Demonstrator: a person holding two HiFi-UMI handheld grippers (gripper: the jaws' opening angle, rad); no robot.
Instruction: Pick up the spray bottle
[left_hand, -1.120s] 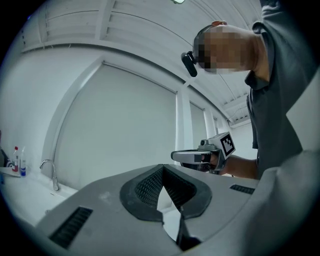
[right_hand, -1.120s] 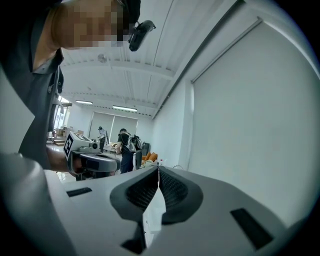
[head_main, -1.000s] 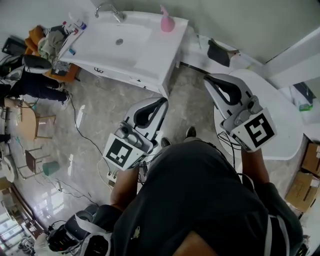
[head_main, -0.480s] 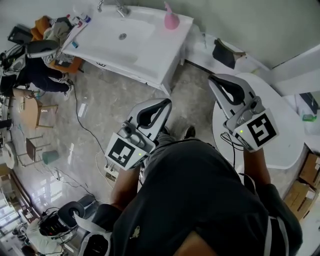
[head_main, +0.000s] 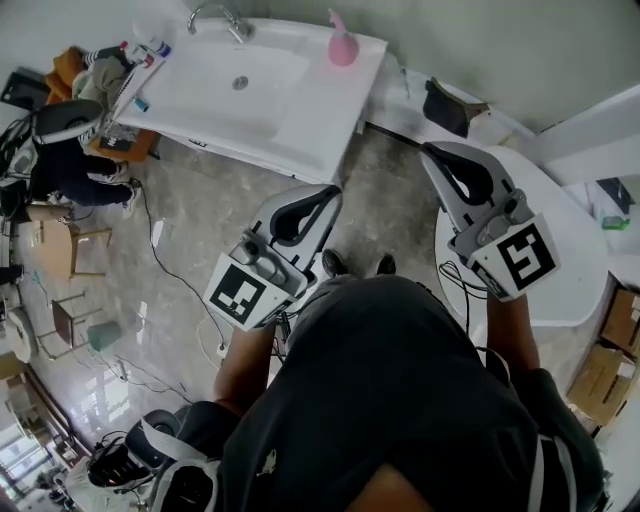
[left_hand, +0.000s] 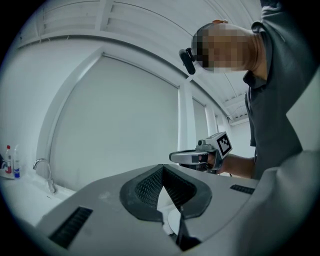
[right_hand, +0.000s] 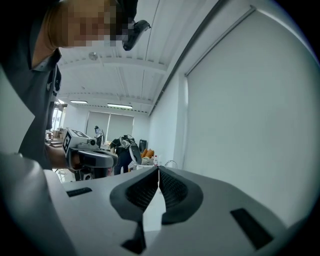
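We take the sink (head_main: 312, 112) as our mark. The spray bottle (head_main: 343, 46) stands on its far right corner, the tap (head_main: 218, 14) on its far rim, and small bottles (head_main: 150, 47) at its left end. Our left tool (head_main: 332, 191) hangs before the sink's near right corner. Our right tool (head_main: 428, 153) is further right of the sink, at the edge of a round surface (head_main: 575, 232).

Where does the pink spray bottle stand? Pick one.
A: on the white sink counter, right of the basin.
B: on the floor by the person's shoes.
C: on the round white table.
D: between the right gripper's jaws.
A: in the head view the pink spray bottle stands on the sink counter, right of the basin.
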